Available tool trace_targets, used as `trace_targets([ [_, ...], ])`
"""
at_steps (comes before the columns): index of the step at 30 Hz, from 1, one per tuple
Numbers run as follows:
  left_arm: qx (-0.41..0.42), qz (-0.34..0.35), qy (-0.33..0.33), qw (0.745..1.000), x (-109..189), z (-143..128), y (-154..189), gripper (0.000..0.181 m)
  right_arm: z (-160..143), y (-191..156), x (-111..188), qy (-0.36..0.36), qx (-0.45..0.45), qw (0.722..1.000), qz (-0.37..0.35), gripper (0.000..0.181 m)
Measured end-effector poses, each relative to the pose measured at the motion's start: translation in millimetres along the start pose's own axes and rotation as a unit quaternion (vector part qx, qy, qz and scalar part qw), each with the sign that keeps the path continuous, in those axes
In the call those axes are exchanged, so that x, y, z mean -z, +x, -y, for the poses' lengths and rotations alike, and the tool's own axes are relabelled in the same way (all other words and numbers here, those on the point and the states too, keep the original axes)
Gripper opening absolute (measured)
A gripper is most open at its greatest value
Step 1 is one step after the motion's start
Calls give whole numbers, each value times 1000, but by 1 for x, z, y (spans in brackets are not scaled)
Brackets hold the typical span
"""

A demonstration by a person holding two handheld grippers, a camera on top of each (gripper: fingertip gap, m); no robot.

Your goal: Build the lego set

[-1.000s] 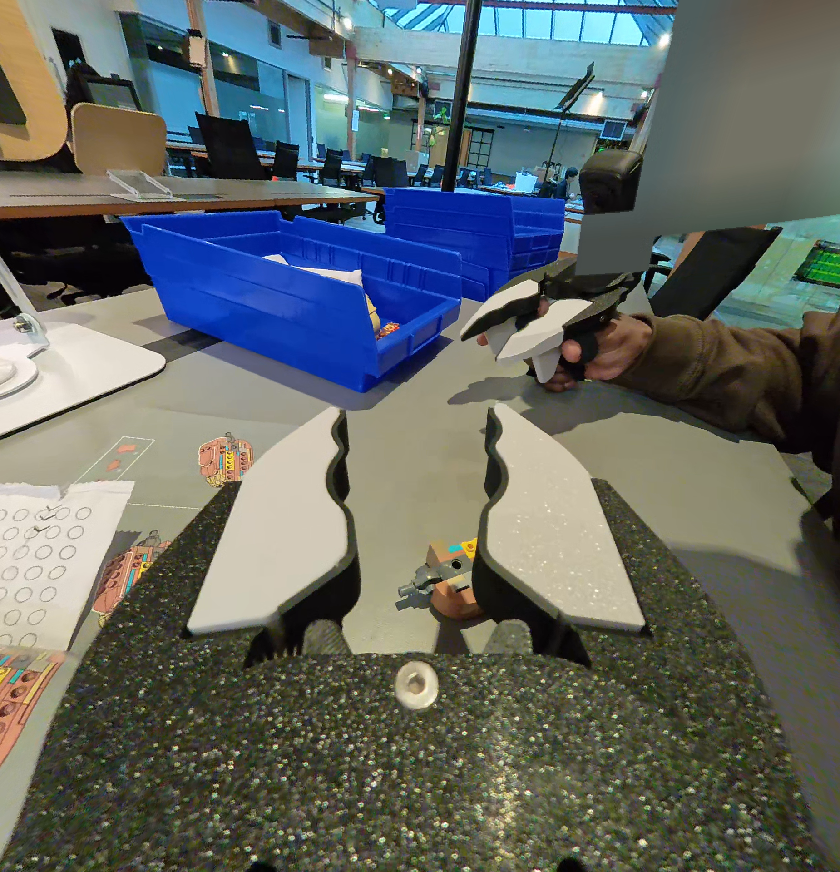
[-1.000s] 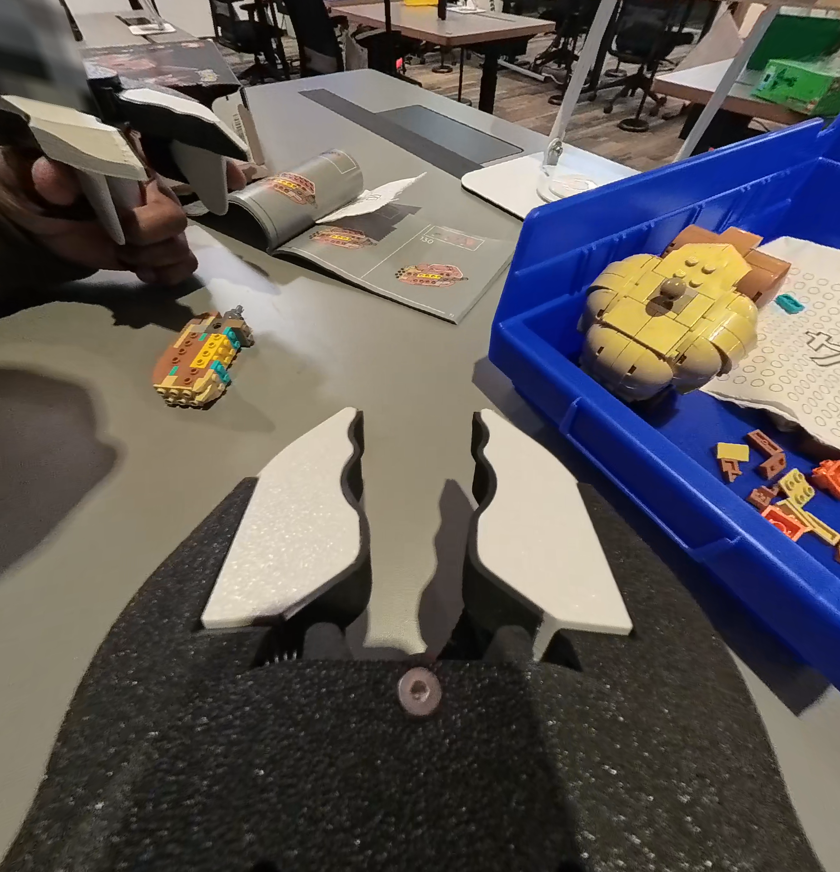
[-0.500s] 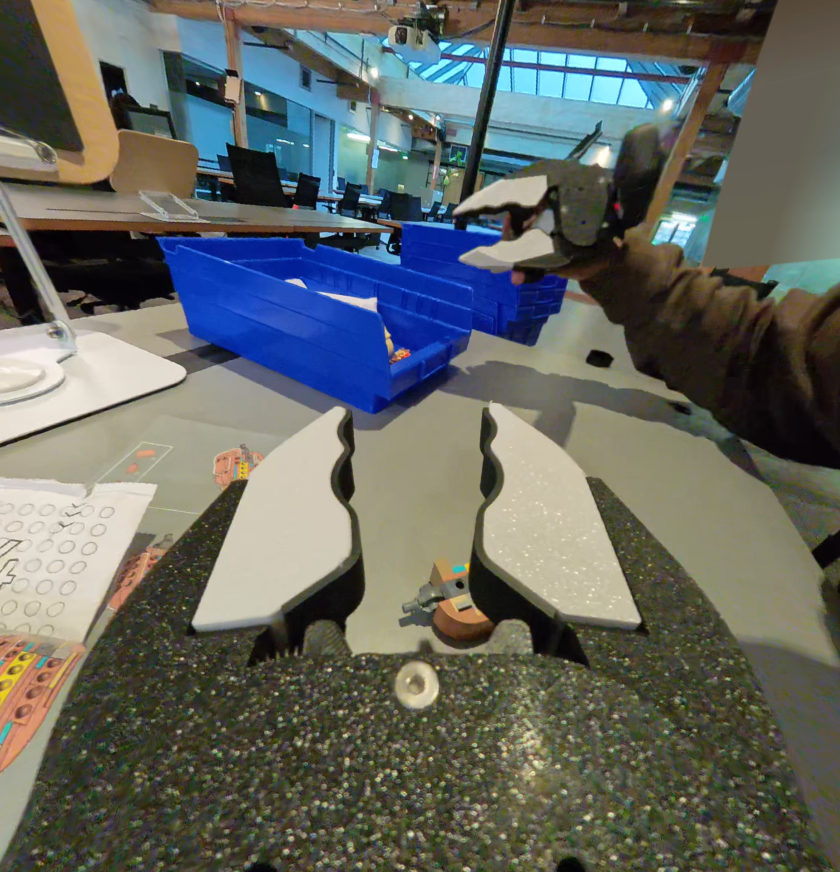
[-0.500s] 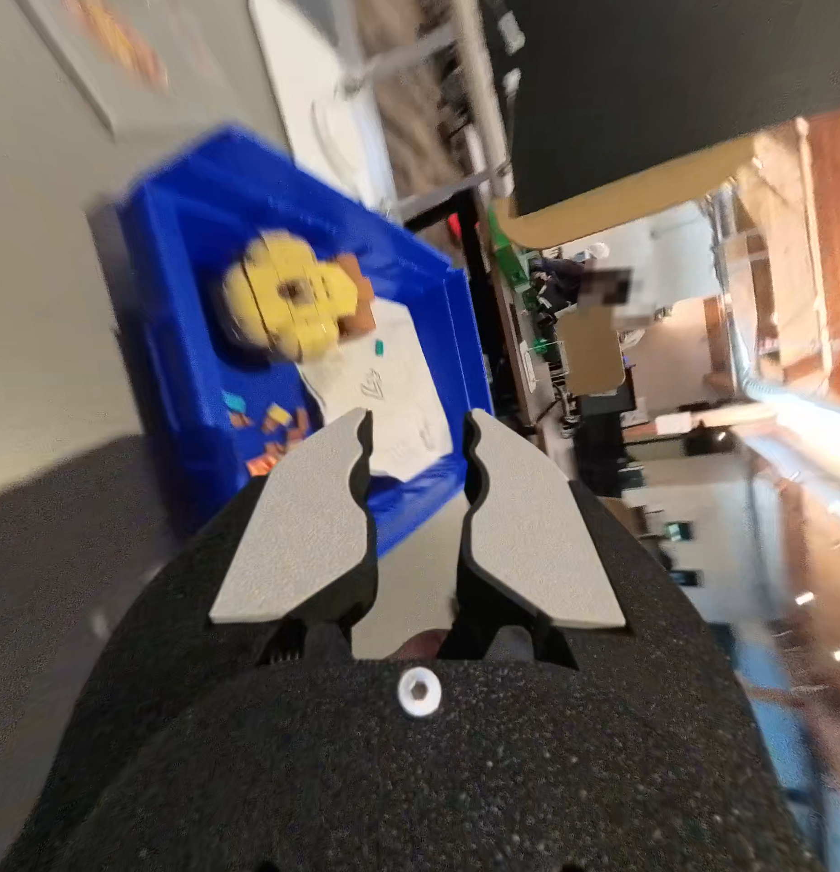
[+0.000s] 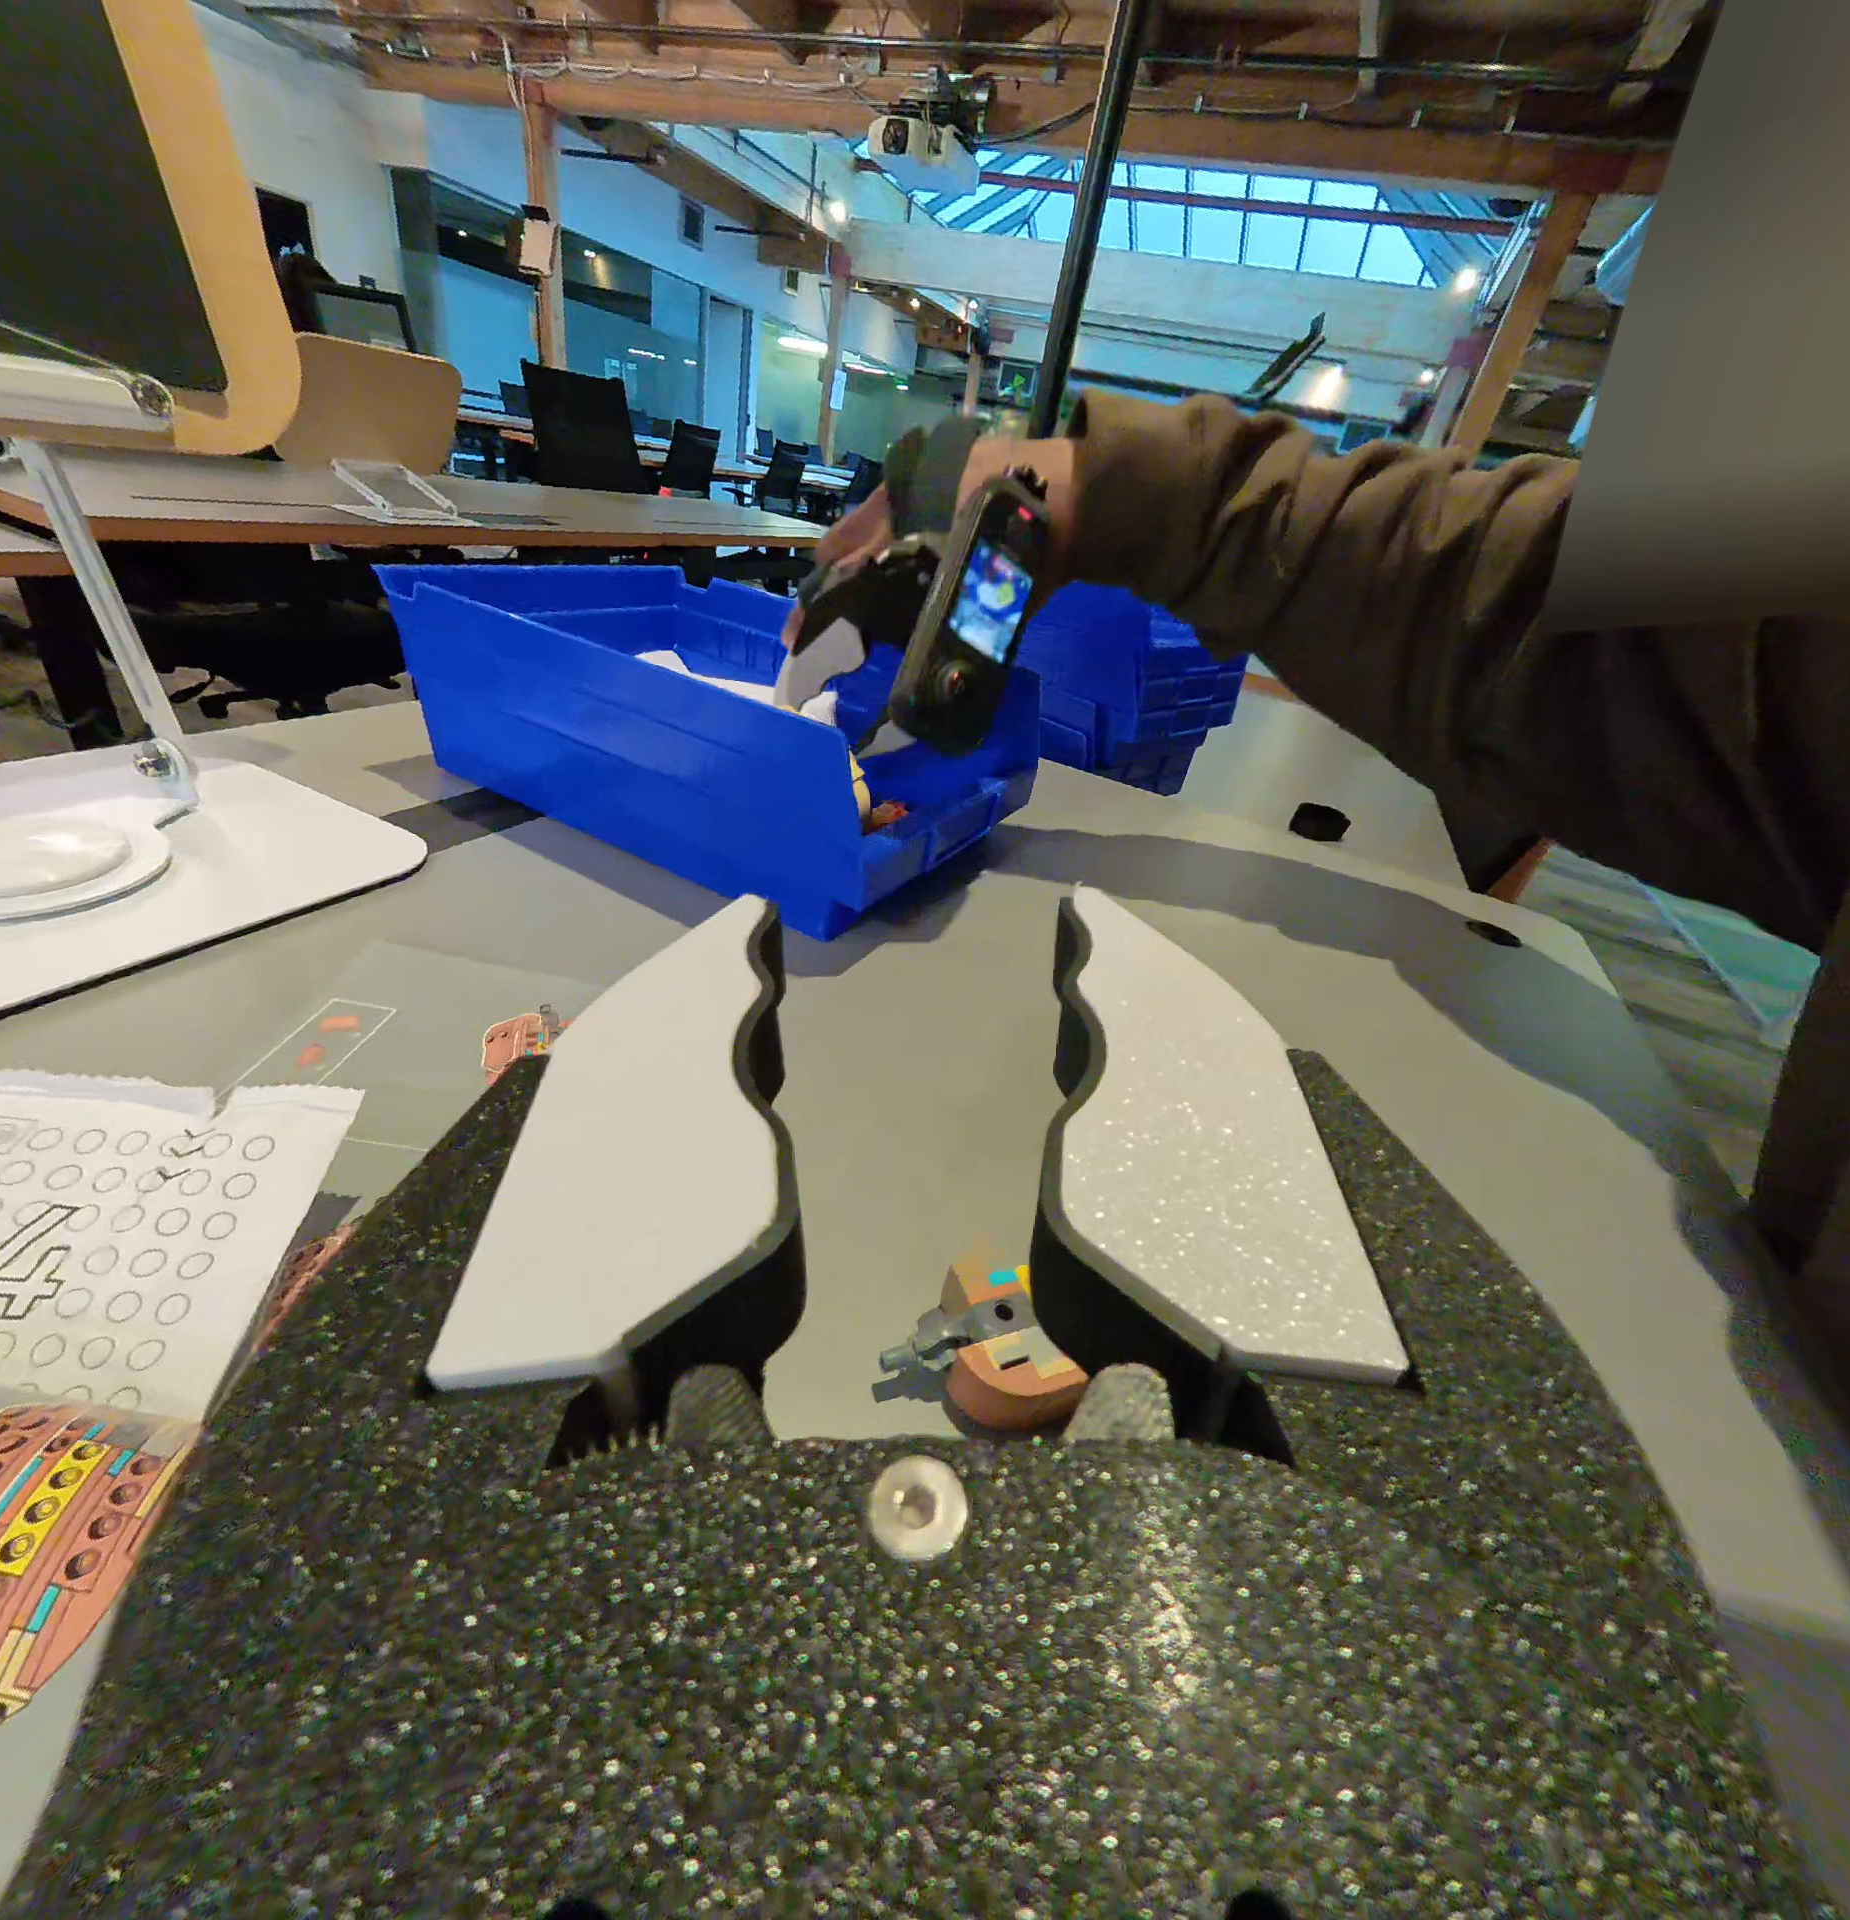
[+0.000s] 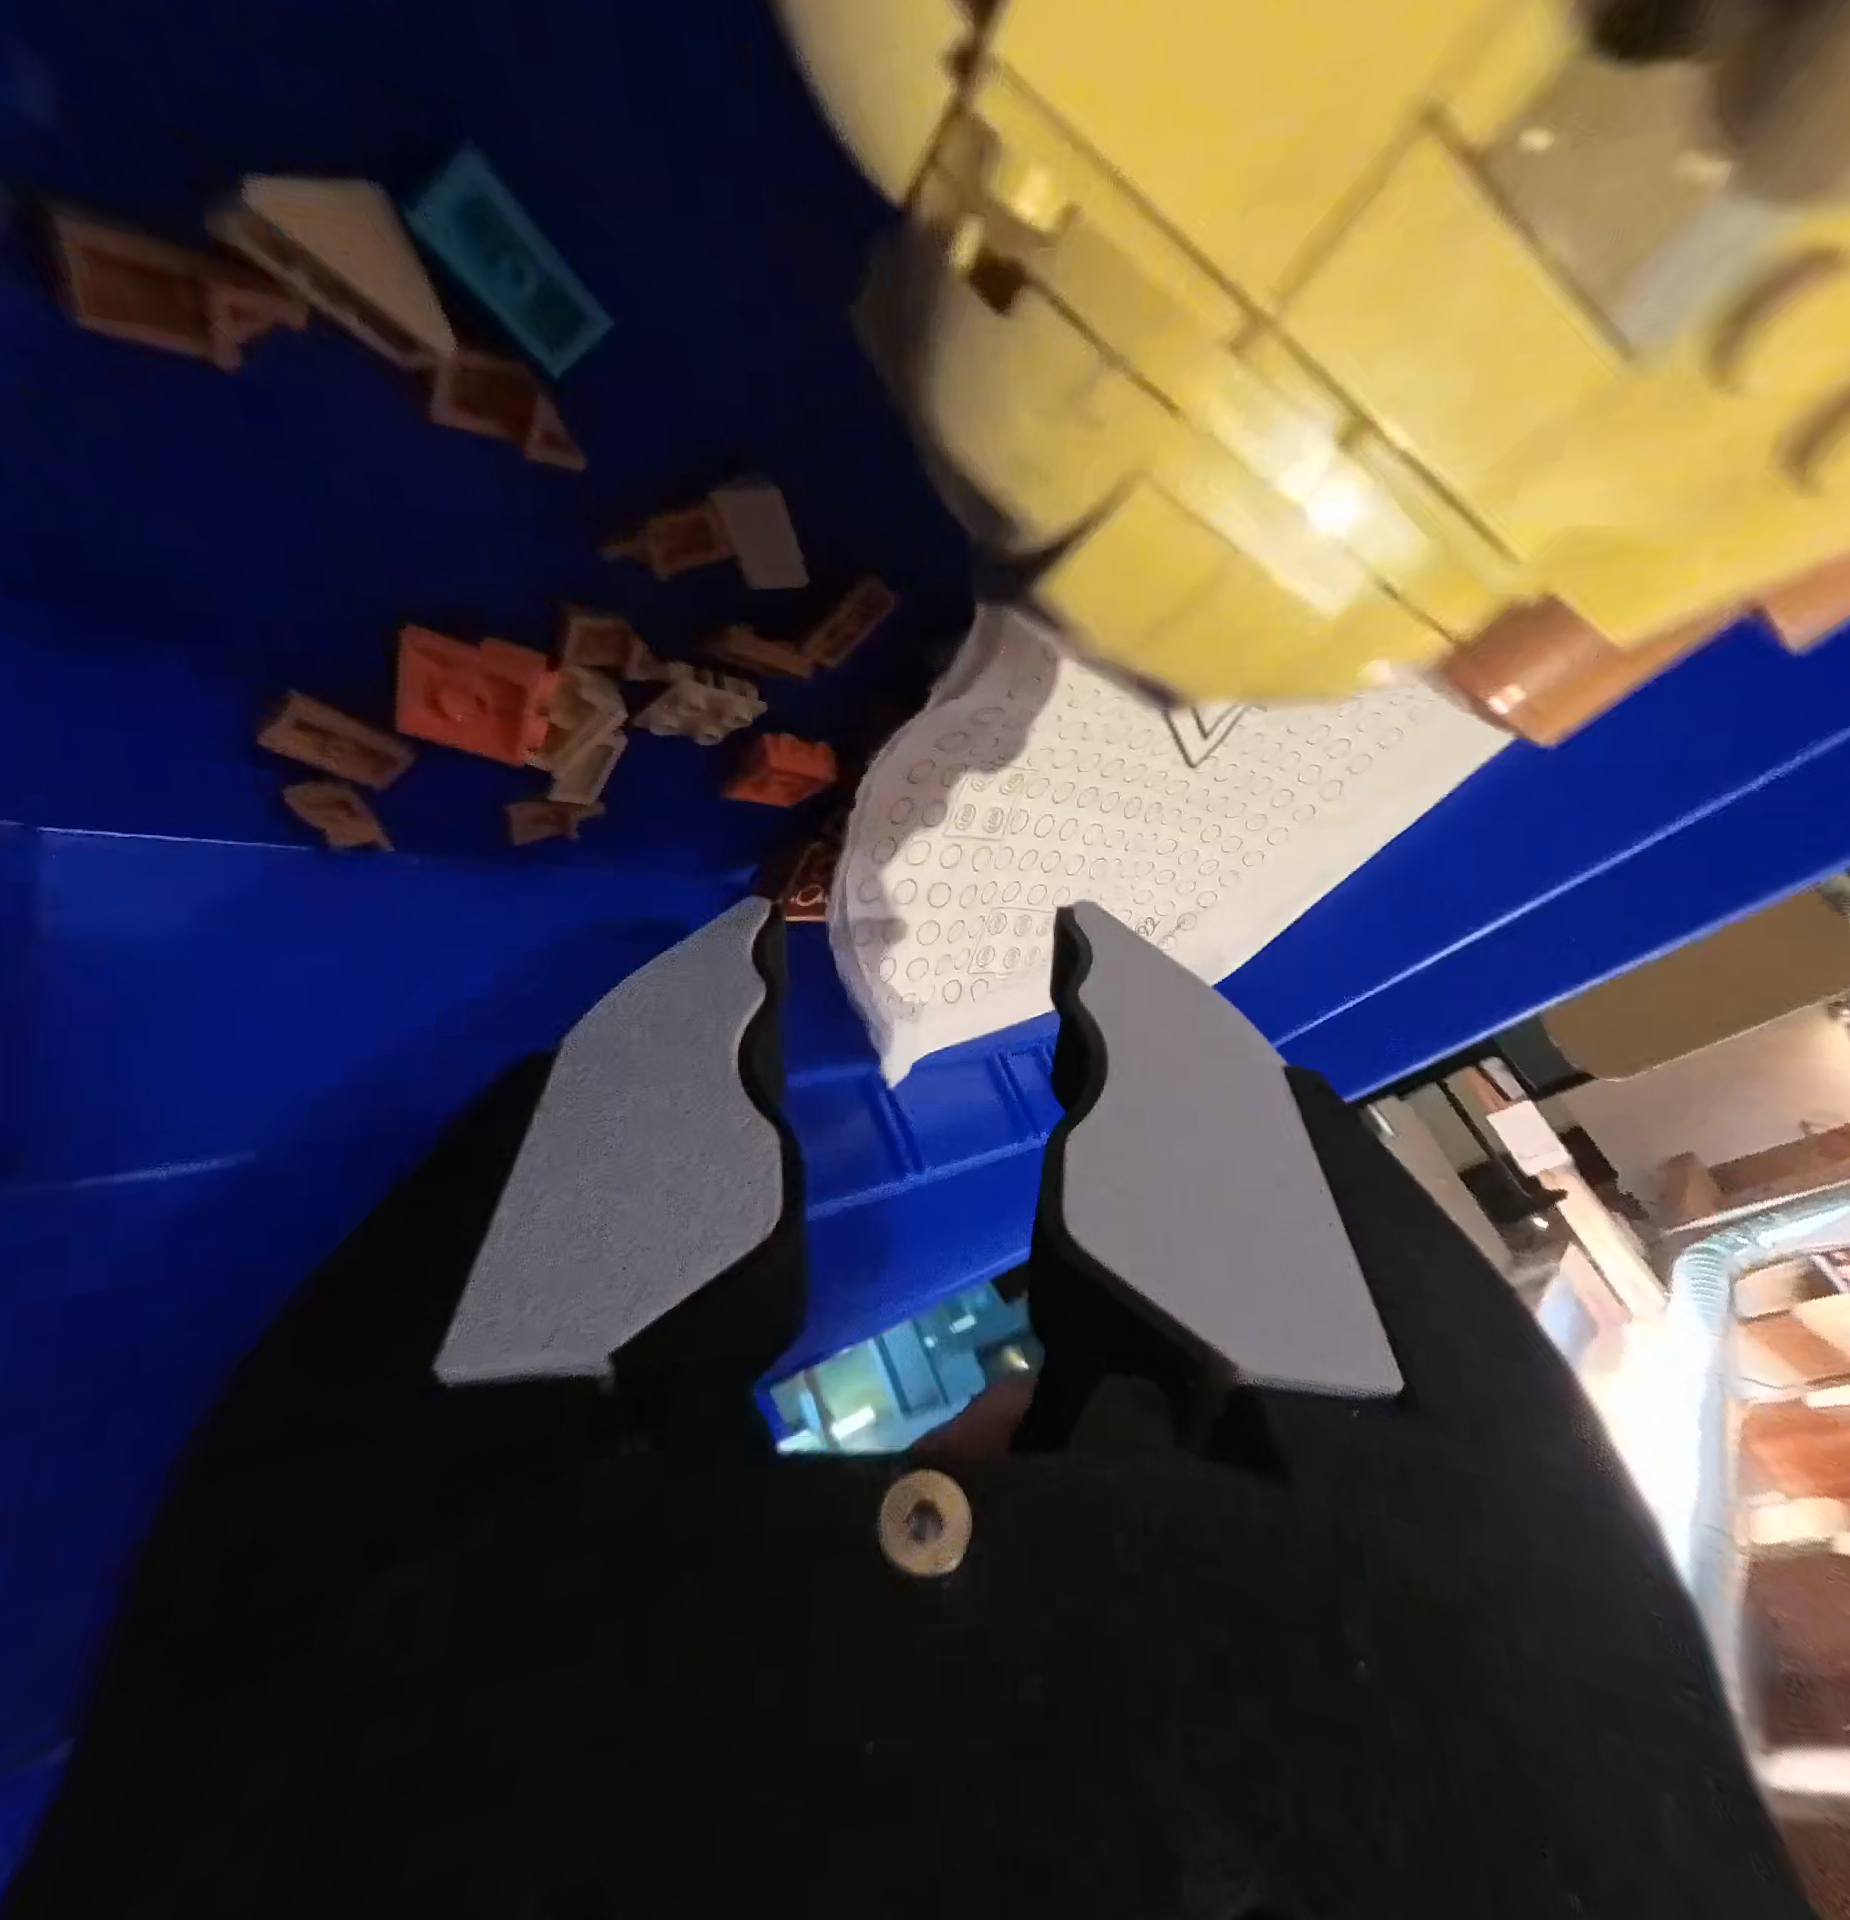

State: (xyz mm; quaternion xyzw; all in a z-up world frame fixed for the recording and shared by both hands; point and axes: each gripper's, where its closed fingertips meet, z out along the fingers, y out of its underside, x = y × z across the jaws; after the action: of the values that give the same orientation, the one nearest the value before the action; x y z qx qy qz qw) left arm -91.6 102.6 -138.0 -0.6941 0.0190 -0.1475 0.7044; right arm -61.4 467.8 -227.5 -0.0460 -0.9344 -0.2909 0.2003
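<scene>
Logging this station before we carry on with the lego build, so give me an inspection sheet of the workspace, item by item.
Surface: grey table, bare between the left tongs.
Job's things: small brown sub-assembly lying on the table under the left tongs; yellow lego model, loose bricks and a white parts bag inside the blue bin; open instruction booklet at the left edge.
Clutter: second parts bag on the booklet; white lamp base; stacked blue bins behind.
Grippers: left tongs open, empty; right tongs open, empty, reaching into the bin.
Cables: nothing seen.
Surroundings: open office with desks and chairs.
</scene>
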Motion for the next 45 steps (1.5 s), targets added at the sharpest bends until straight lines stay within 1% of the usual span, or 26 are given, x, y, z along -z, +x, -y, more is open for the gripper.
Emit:
trace_targets([
  [2,6,-4,6,1000,0,2,1,50,-3,2,-8,-32,22,999,-7,48],
  [3,8,-5,8,1000,0,3,2,50,-5,4,-11,-47,31,998,-13,44],
  [5,9,-7,11,1000,1,5,3,50,-6,1,-15,-56,35,998,-6,41],
  [9,10,-4,14,1000,2,6,2,50,-7,-8,-17,-56,36,998,14,14],
  [11,12,-2,14,1000,2,6,1,50,-10,-6,-15,-58,40,998,-4,0],
  [20,11,4,11,1000,2,3,-2,49,-18,15,-1,-50,23,994,-95,0],
  [25,18,5,13,1000,2,3,-4,48,-20,15,2,-38,21,994,-105,0],
  [29,16,6,13,1000,2,2,-4,48,-25,22,9,-38,17,991,-123,0],
  [36,20,6,19,1000,3,5,-5,48,-43,41,30,-66,18,984,-166,0],
  [45,22,1,30,999,4,10,-3,47,-59,60,53,-132,35,962,-234,0],
])
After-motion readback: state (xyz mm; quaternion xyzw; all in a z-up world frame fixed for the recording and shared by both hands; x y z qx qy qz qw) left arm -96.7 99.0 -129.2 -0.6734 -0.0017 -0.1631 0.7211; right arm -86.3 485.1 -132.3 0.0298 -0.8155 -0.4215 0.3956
